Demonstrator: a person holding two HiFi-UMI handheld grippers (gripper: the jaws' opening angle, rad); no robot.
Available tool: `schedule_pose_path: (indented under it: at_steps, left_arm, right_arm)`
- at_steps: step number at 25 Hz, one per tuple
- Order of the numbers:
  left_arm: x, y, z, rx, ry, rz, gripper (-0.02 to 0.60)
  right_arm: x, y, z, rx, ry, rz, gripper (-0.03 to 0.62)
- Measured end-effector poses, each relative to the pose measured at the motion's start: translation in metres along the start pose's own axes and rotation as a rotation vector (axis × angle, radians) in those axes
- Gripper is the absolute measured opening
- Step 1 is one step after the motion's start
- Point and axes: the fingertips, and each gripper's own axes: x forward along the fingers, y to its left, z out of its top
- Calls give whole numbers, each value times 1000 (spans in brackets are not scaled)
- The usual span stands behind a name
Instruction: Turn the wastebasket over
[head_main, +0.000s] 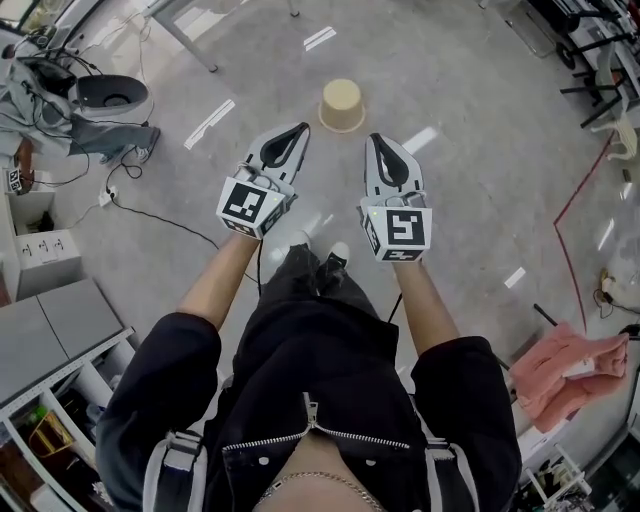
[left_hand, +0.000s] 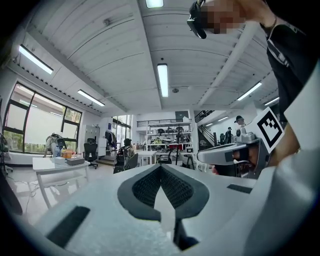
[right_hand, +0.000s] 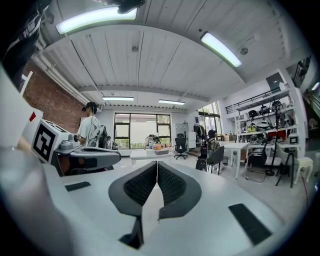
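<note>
The left claw (head_main: 302, 128) is clenched with nothing in it, its two jaws pressed flat together. The right claw (head_main: 374, 139) is the same, clenched and empty. Both are held out side by side above the floor (head_main: 460, 90), pointing away from the person. The beige wastebasket (head_main: 342, 105) stands on the floor just beyond their tips, between the two and touched by neither. Its narrower flat end faces up and its wider rim is down. A pink cloth (head_main: 565, 372) lies well off to the near right.
</note>
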Motion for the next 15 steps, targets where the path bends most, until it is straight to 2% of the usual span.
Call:
schedule_pose_path:
  at_steps: [6, 15]
  left_arm:
    - [7, 4, -11, -15, 21, -9, 5]
    - [33, 34, -17, -40, 8, -24, 5]
  right_arm:
    - [7, -8, -21, 28, 56, -11, 11]
    - [47, -10, -19, 11, 70, -14, 11]
